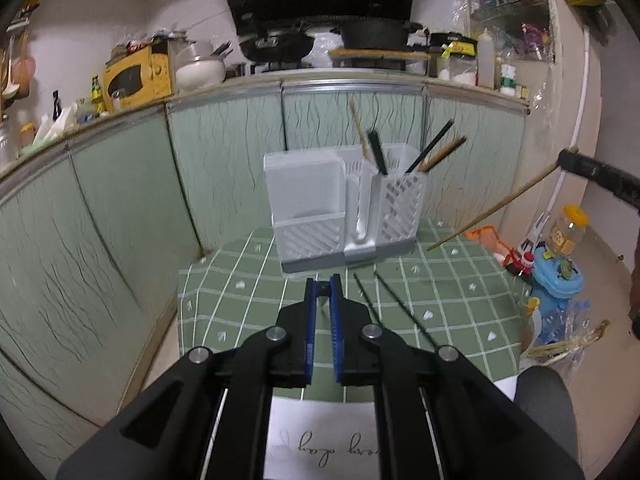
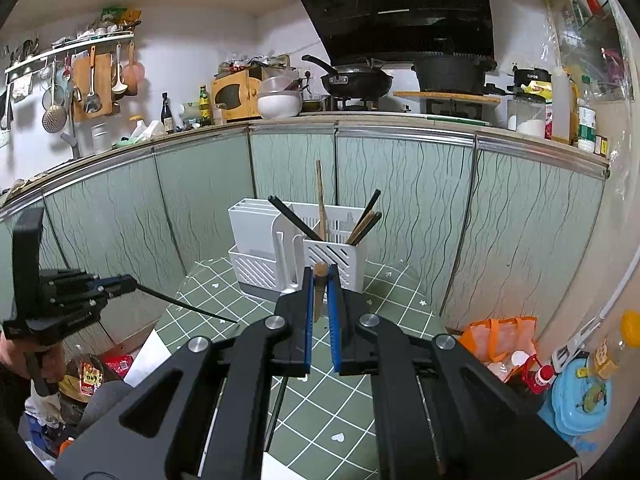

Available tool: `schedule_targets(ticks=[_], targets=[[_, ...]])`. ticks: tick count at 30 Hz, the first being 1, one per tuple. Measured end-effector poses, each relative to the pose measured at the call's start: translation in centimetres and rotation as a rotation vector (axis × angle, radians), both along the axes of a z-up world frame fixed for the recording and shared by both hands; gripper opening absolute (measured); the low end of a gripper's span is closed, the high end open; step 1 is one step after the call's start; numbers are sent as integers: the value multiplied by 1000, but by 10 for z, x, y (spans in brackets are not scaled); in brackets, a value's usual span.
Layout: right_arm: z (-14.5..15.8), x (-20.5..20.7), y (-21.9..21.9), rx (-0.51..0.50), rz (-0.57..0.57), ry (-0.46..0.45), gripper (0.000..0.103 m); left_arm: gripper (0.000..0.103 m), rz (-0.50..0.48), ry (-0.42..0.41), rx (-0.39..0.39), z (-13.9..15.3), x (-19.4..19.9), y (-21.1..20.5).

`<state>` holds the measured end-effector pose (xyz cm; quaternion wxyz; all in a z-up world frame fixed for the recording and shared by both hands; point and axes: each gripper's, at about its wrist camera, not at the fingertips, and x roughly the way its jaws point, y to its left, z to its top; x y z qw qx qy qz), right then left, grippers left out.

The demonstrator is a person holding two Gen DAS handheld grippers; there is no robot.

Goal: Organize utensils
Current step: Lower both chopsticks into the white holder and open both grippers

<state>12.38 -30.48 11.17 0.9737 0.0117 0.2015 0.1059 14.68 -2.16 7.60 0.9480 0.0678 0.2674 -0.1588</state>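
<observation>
right gripper (image 2: 320, 280) pinches a wooden chopstick (image 2: 319, 294) before the white rack (image 2: 336, 258); left gripper (image 2: 130, 282) seemingly clamps a black chopstick (image 2: 188, 305).

Green tablecloth (image 1: 248, 304) (white grid, hearts), white slatted holder (image 1: 344, 208), pale-green wavy-lined cabinets (image 1: 120, 200).

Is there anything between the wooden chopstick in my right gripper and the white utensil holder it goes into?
Nothing visible blocks it. Only bare green checked tablecloth lies between the wooden chopstick in the right gripper and the white slotted utensil holder.
</observation>
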Motion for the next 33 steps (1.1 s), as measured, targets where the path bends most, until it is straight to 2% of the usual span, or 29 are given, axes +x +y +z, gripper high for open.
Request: schedule_targets(ticks=[12,21,33], targets=[[39,6,3,-29,6,-42,6,8,-61,-87,-40,72,1,-10],[71,16,2,-34,6,-73,6,8,-136,-117,-92,115,16,-32],[99,56,-8,-39,-13,-81,6,8,-188,-173,-120,150,58,-68]])
